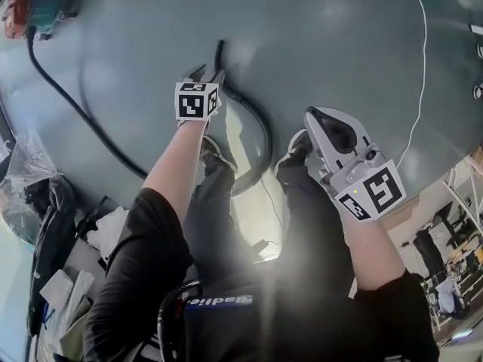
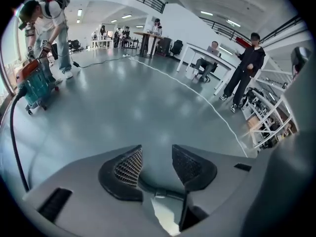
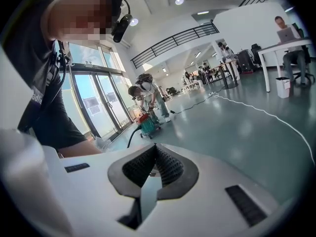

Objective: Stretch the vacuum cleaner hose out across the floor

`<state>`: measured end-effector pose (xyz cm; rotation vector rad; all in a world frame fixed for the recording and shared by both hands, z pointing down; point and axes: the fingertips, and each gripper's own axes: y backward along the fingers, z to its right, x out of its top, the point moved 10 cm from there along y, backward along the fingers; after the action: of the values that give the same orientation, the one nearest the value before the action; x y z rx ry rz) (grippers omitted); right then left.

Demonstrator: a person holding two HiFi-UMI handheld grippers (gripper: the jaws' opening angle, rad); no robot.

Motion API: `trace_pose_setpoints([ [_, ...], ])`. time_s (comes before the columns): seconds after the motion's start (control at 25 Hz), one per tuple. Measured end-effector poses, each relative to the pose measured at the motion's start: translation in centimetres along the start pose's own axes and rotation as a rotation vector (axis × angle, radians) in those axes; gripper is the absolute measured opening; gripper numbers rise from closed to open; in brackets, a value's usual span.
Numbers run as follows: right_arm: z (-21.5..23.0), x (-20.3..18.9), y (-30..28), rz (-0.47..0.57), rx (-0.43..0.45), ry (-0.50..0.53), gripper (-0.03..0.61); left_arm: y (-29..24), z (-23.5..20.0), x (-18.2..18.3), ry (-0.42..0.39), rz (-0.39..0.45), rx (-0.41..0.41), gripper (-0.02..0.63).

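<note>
The black vacuum hose (image 1: pixel 260 123) curls on the grey floor in front of my feet; its loose end (image 1: pixel 219 49) lies just past my left gripper (image 1: pixel 204 72). Another stretch of hose (image 1: pixel 72 104) leads to the teal and red vacuum cleaner (image 1: pixel 34 6) at the top left. The left gripper (image 2: pixel 157 151) is open, with only floor showing between its pads. In its view the vacuum cleaner (image 2: pixel 33 83) stands far left. My right gripper (image 1: pixel 321 123) is raised on the right and holds nothing. Its jaws (image 3: pixel 153 152) are shut, pads touching, and beyond them stands the vacuum cleaner (image 3: pixel 148 125).
A thin white cable (image 1: pixel 419 74) crosses the floor on the right. Bags and clutter (image 1: pixel 45 225) lie at the left, shelving (image 1: pixel 456 202) at the right. A person (image 2: pixel 47 26) bends over the vacuum cleaner. Others stand or sit by desks (image 2: pixel 249 63).
</note>
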<state>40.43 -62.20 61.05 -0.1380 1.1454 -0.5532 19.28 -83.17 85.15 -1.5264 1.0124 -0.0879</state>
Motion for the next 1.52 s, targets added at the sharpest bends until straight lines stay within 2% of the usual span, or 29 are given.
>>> trace_pose_setpoints([
  [0.12, 1.5, -3.5, -1.5, -0.017, 0.002, -0.01, 0.003, -5.5, -1.4, -3.1, -0.053, -0.082, 0.033, 0.183],
  [0.28, 3.7, -6.1, -2.6, -0.029, 0.008, 0.014, 0.003, -12.2, -3.7, -6.1, -0.101, -0.165, 0.084, 0.19],
  [0.56, 8.0, -9.7, -3.9, -0.034, -0.006, 0.043, 0.003, -21.3, -8.4, -9.1, -0.075, -0.249, 0.165, 0.195],
  [0.88, 10.0, -12.5, -3.7, -0.021, -0.029, 0.03, 0.003, -26.7, -10.3, -11.4, -0.066, -0.339, 0.226, 0.212],
  [1.0, 10.5, -13.1, -3.4, -0.017, -0.043, 0.02, 0.003, -27.4, -10.8, -12.1, -0.039, -0.373, 0.225, 0.21],
  [1.16, 10.9, -13.6, -3.3, -0.016, -0.062, 0.021, 0.003, -27.3, -11.2, -13.0, 0.013, -0.376, 0.191, 0.209],
  [1.32, 10.2, -12.6, -3.2, -0.013, -0.064, 0.033, 0.003, -25.1, -10.9, -12.2, 0.048, -0.387, 0.177, 0.178],
  [1.44, 9.4, -11.1, -3.3, -0.018, -0.059, 0.027, 0.003, -20.9, -9.4, -9.5, 0.056, -0.324, 0.164, 0.173],
  [1.52, 7.6, -9.3, -3.1, -0.005, -0.066, 0.006, 0.003, -16.4, -7.5, -7.9, 0.04, -0.26, 0.127, 0.169],
])
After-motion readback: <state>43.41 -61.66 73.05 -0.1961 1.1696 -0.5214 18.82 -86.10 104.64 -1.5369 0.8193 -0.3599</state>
